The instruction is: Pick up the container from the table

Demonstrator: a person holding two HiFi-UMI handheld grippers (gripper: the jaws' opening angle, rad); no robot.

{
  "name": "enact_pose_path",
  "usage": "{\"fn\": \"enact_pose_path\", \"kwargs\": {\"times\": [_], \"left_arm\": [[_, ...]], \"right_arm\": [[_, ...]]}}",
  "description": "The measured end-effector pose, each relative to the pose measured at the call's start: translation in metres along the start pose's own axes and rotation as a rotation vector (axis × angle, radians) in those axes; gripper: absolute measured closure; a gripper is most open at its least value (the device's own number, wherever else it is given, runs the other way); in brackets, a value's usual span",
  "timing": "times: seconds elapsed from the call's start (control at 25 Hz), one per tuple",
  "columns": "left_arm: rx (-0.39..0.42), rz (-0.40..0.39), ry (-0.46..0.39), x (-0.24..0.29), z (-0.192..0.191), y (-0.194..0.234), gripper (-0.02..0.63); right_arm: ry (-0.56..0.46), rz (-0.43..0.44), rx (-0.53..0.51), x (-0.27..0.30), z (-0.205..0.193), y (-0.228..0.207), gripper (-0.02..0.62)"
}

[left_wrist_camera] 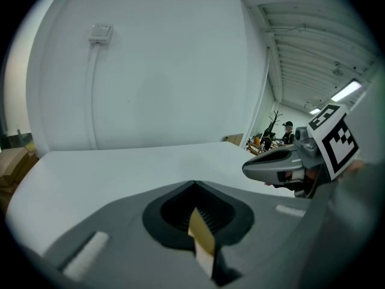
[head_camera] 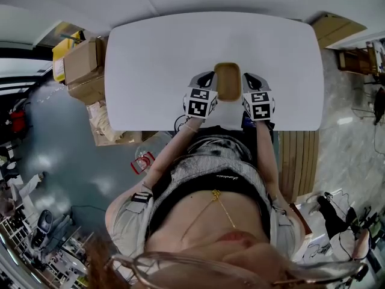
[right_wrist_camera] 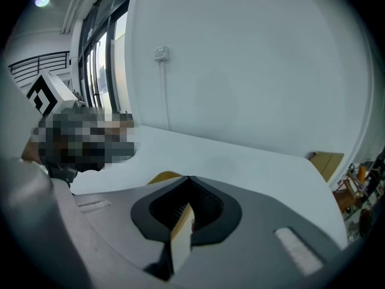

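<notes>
Container is at the table's 6 o'clock edge, between both grippers. Left gripper is at its 9 o'clock and right gripper at its 3 o'clock, each clamped on a thin strip of rim. Can't tell if it's off the table. Risks: rim-only grip, so it could slip or flex out. Uneven hands would tilt it. This near the edge, a drop likely goes to the floor.

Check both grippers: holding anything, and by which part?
Both hold the tan container. The left gripper is shut on its left side wall at the rim, the right gripper on its right side wall.
</notes>
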State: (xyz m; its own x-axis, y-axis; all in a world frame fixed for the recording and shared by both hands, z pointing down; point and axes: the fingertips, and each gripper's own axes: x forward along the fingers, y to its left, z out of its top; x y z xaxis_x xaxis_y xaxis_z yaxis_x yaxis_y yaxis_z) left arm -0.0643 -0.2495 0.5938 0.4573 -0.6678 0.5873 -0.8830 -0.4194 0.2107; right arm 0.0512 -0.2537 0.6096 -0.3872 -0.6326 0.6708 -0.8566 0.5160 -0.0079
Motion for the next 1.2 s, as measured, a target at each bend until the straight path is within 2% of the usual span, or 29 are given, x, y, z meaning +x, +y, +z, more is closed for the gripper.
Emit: {"fn": "enact_pose_path", "kwargs": {"times": [0.64, 1.2], "left_arm": [[-0.024, -0.004, 0.099, 0.014, -0.031, 0.008, 0.606], [-0.054, -0.012, 0.125, 0.017, -0.041, 0.011, 0.606]], "right_arm": [[0.074, 0.018, -0.007, 0.014, -0.024, -0.002, 0.571], [0.096, 0.031, 0.012, 0.017, -0.032, 0.001, 0.571]]}}
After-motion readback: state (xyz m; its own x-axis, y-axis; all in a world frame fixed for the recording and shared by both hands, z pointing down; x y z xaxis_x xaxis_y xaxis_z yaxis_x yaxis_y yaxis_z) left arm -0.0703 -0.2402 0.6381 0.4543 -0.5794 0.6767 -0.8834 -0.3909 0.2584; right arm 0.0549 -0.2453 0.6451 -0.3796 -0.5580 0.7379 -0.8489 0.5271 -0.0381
